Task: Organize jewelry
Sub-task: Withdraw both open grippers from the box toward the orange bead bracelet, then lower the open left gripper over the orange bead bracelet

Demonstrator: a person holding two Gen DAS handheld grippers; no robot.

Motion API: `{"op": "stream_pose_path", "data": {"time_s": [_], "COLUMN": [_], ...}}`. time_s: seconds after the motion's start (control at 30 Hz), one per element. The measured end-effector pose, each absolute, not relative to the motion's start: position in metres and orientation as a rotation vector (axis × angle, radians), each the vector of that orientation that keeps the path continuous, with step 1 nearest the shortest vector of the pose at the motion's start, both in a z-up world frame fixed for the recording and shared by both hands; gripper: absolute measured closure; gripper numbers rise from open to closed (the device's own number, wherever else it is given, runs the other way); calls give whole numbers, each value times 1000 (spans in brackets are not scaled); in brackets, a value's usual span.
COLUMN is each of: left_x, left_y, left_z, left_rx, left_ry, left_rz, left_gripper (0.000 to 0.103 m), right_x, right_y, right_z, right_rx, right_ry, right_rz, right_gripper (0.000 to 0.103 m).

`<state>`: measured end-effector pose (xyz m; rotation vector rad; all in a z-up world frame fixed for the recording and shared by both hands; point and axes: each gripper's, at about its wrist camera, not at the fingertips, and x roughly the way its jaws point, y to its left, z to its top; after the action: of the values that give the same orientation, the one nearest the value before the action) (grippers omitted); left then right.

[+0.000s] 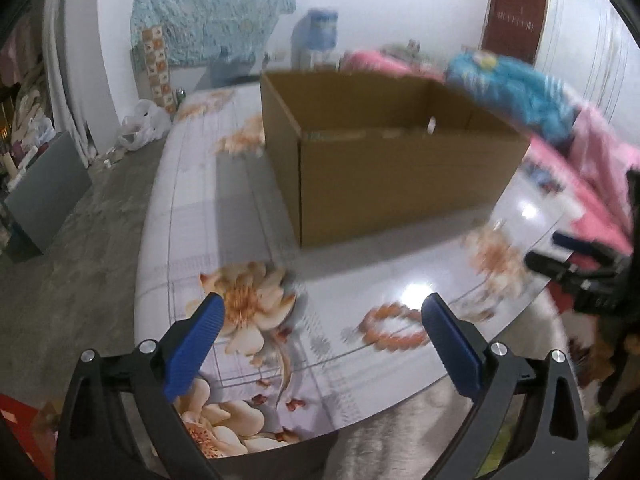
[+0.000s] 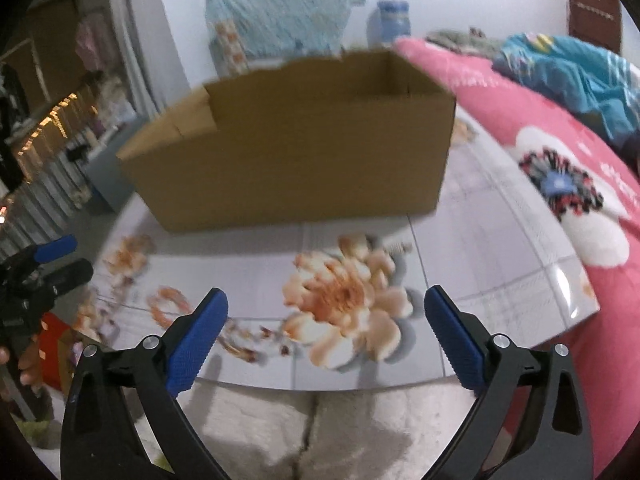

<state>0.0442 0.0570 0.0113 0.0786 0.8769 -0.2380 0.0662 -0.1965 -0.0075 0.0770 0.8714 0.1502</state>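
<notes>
Approach step: both grippers, left (image 1: 322,334) and right (image 2: 326,330), hang with jaws wide and empty before the box (image 1: 400,176); next, close on the bracelet (image 1: 394,326) lying nearer than it on the counter (image 1: 192,216).

A cardboard box (image 1: 400,168) stands open-topped on the table (image 1: 192,208), toward its far side. A beaded bracelet (image 1: 394,326) lies on the table before the box, near the front edge. Bedding (image 2: 560,184) lies right of the table; a water dispenser bottle (image 1: 318,30) stands behind the box by the wall.
</notes>
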Motion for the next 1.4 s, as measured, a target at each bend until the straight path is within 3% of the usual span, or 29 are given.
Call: {"op": "stream_pose_path", "data": {"time_s": [0.4,0.93,1.4], "left_x": [78,63,102], "left_y": [48,14,1], "left_z": [-14,-18,-45], "left_rx": [89,199,178], "left_ry": [946,998,1075], "left_rz": [-245,-313,-287], "left_gripper": [6,6,5], "right_x": [95,102,107], "right_y": [-175,-177,-179], "right_z": [-42,-35,-31], "right_rx": [-51,-48,-51], "right_ry": [1030,1017,1021], "right_rz": [54,70,73], "right_gripper": [8,8,8]}}
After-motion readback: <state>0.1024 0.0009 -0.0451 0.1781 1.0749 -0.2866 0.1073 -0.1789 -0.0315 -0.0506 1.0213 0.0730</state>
